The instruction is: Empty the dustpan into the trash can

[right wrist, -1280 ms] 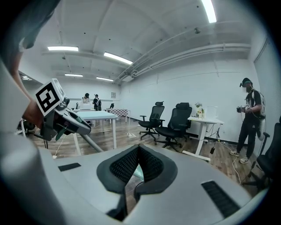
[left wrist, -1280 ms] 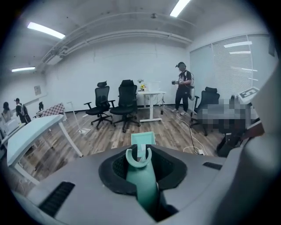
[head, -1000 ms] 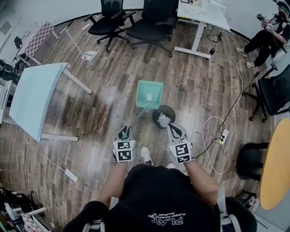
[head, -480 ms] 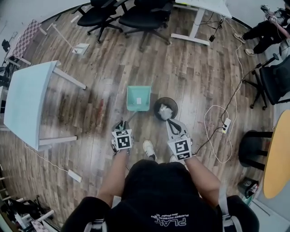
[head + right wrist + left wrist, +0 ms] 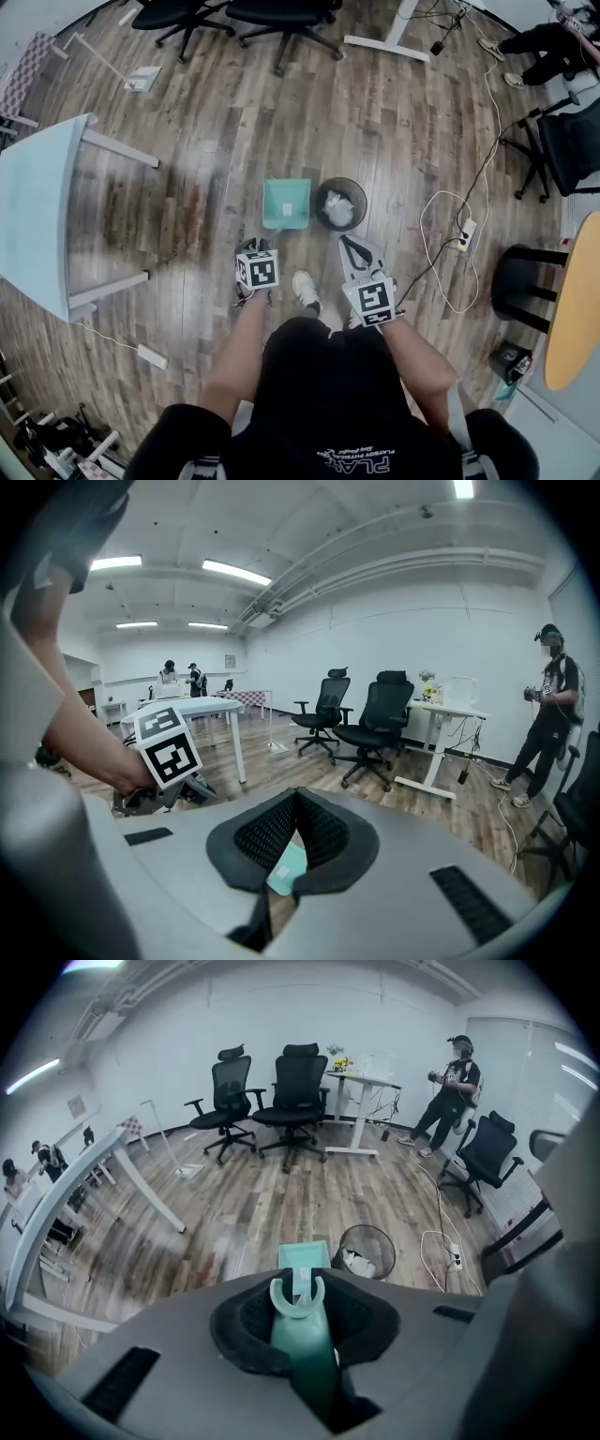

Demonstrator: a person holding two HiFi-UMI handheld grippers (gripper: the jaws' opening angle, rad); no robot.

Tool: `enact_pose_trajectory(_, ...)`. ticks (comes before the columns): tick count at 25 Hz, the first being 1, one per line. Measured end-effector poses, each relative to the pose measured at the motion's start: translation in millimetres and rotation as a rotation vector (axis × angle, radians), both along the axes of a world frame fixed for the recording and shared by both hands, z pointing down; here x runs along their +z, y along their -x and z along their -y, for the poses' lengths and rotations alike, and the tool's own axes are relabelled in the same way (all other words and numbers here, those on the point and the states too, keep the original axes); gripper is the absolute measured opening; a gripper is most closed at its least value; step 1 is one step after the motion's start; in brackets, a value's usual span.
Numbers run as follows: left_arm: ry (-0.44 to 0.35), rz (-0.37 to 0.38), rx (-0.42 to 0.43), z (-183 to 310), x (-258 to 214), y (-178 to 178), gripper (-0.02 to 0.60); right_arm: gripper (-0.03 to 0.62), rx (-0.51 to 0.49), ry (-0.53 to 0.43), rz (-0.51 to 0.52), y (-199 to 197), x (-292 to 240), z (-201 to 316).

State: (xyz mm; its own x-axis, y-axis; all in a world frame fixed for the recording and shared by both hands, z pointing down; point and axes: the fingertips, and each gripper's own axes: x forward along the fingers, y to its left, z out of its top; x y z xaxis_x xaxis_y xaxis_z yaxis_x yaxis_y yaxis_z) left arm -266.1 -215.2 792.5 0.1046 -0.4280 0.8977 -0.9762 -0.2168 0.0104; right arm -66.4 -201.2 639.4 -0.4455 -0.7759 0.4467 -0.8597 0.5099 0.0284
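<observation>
clamping the left hand-held gripper on the handle of the dustpan beside the trash can, holding the right hand-held gripper clenched, empty.

Evenly bright under ceiling lights, with fisheye-warped edges.

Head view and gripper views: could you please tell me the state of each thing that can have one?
trash can: upright, open-topped, crumpled white paper inside.
dustpan: low beside the trash can, not yet tipped, white scrap inside.
left gripper: shut on the dustpan handle.
right gripper: shut, empty.
</observation>
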Motion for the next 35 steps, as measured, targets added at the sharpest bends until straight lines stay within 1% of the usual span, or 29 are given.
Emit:
enact_pose_trajectory(5,0.038,0.012,0.012,3.4,29.4,1.3,0.077,0.015,0.015,0.018,-0.010,3.9,12.3,2.3)
enact_pose_trajectory(10,0.067,0.018,0.019,5.7,51.8,0.1,0.077,0.015,0.036,0.038,-0.020,-0.5,21.3,-2.5)
enact_pose_trajectory(14,0.054,0.008,0.016,9.7,55.9,-4.0,0.077,0.016,0.044,0.048,-0.023,-3.0,23.7,-13.3)
enact_pose_trajectory(18,0.029,0.041,0.006,21.3,54.1,-0.8,0.078,0.015,0.051,0.053,-0.017,-6.3,26.0,-20.8)
enact_pose_trajectory(21,-0.033,0.039,-0.017,25.8,44.1,0.9,0.084,0.017,0.061,0.048,-0.010,-13.8,25.2,-27.8)
enact_pose_trajectory(23,-0.084,0.023,-0.045,26.2,31.5,2.7,0.145,0.015,0.072,0.038,-0.001,-19.4,21.9,-32.1)
enact_pose_trajectory(25,-0.147,0.020,-0.070,23.2,11.5,4.9,0.161,0.017,0.081,0.025,0.008,-25.1,16.7,-37.6)
enact_pose_trajectory(30,-0.327,0.004,-0.118,0.9,-60.1,1.4,0.163,0.016,0.067,-0.032,0.033,-38.1,-9.4,-55.4)
enact_pose_trajectory(34,-0.435,-0.050,-0.125,-30.1,-123.9,-17.7,0.160,0.015,0.037,-0.097,0.056,-44.1,-42.4,-72.3)
enact_pose_trajectory(35,-0.462,-0.066,-0.124,-39.4,-139.0,-25.0,0.151,0.017,0.028,-0.117,0.063,-45.6,-51.8,-76.5)
